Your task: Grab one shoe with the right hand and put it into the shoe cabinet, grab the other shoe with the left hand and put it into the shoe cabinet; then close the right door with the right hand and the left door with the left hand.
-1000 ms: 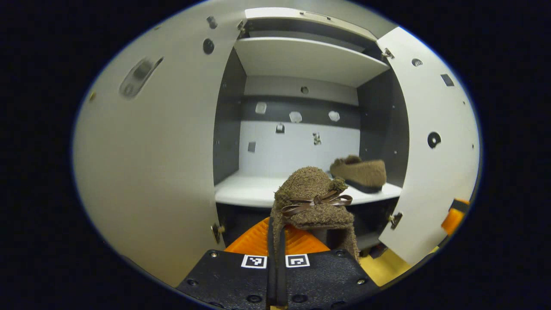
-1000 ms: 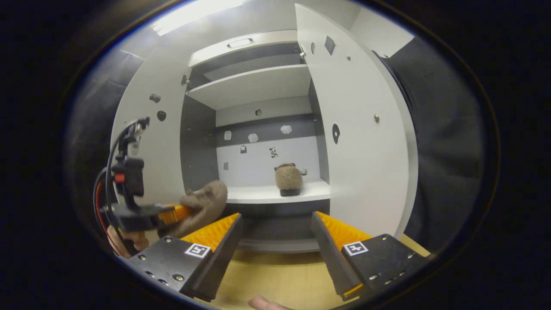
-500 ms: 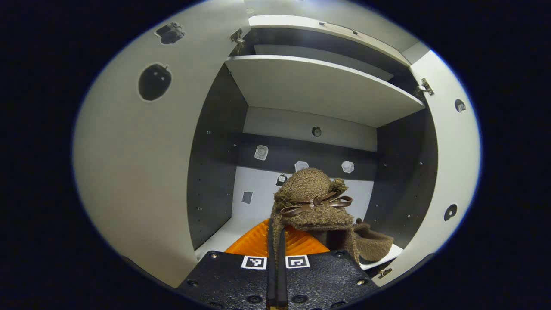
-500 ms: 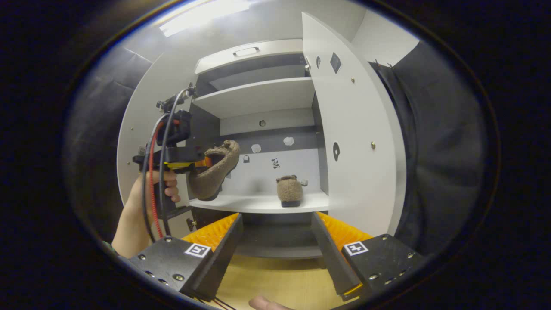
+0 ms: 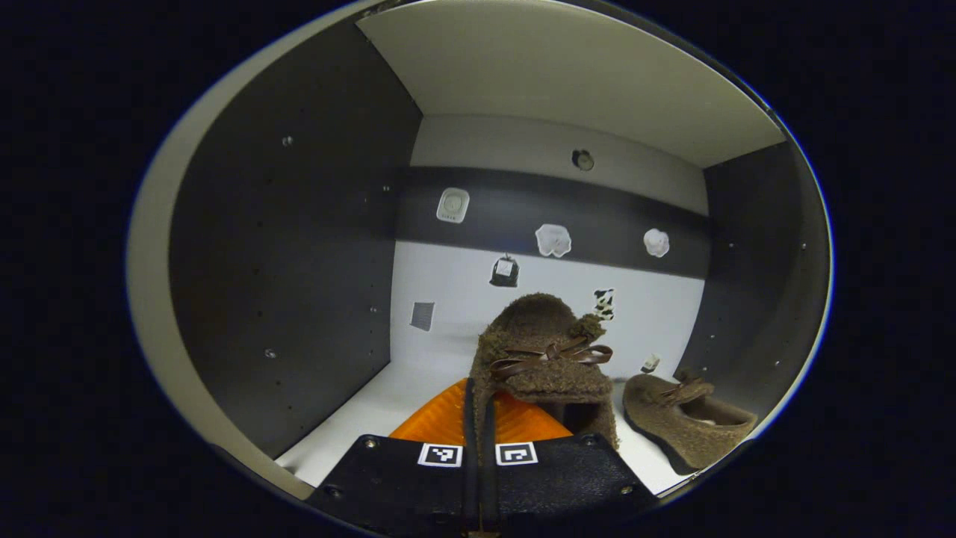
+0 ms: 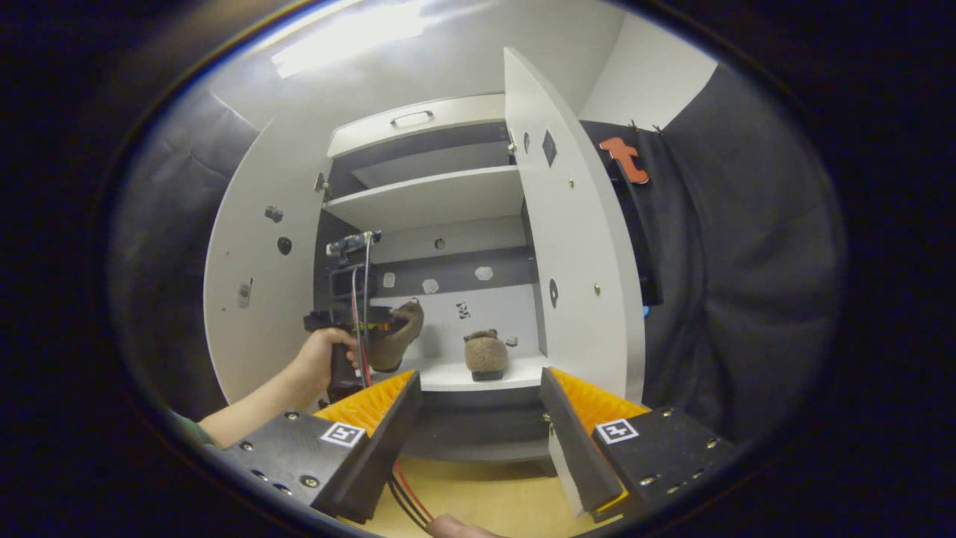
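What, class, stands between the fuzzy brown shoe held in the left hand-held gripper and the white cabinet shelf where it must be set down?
Nothing visible. The fuzzy brown bow-trimmed shoe is inside the cabinet above bare white shelf; the other brown shoe sits off to its right, against the dark side wall.

Left gripper (image 5: 478,418) clamped closed; right gripper (image 6: 478,407) spread.

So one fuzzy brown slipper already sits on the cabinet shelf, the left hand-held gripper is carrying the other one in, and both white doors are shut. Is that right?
Not quite: the doors are open, not shut. The right gripper view shows the left white door and right white door swung wide. The rest holds: one fuzzy brown slipper sits on the white cabinet shelf, and the left hand-held gripper holds the other fuzzy brown slipper inside.
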Available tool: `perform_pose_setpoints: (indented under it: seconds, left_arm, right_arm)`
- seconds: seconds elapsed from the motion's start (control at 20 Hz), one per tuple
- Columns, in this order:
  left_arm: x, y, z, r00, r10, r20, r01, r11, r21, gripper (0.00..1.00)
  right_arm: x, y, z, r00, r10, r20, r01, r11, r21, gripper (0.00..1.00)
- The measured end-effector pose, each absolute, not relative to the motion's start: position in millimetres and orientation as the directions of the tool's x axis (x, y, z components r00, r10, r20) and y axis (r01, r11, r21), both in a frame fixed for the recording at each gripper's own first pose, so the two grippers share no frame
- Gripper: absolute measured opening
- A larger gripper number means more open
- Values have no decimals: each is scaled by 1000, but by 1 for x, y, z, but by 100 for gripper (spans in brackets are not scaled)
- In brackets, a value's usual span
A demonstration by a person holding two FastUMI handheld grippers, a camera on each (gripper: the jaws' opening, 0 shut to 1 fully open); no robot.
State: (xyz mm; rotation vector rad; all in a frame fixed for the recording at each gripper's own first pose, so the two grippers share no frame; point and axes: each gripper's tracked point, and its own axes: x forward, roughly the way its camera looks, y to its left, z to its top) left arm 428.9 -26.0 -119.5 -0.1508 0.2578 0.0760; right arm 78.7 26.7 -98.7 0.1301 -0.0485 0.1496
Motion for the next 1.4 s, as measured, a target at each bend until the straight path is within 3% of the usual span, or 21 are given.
perform_pose_setpoints:
  seconds: [0.2,0.25,0.3,0.35,0.55,0.6,0.85,1.05,1.4]
  left_arm:
    - [438,-24,-145,944,46,-328,-95,986,-135,4]
    - [437,-27,-148,941,36,-336,-92,984,-152,7]
    - [438,-25,-146,943,40,-330,-94,984,-149,19]
    - [438,-21,-143,945,45,-324,-94,986,-136,16]
    - [428,-2,-144,928,112,-355,-131,991,-29,82]
    - [423,-2,-142,929,104,-354,-123,992,-32,90]
    - [401,-25,-114,951,-34,-307,3,995,-101,97]
    - [362,-19,-87,962,-13,-271,-19,993,-117,97]
    - [248,-23,-42,982,-83,-170,61,990,-126,97]
  right_arm:
    - [77,27,-99,985,157,70,-165,978,127,96]
    - [78,27,-100,985,155,69,-163,979,124,96]
    - [77,28,-100,985,155,72,-163,979,122,96]
    - [76,27,-100,985,153,78,-162,979,123,94]
    - [72,24,-103,986,142,92,-154,979,135,96]
    - [70,24,-103,985,146,91,-158,977,142,96]
    - [57,24,-103,985,145,94,-159,974,163,96]
    - [38,22,-105,987,132,88,-145,977,156,96]
    - [-9,23,-114,993,91,78,-99,990,100,96]
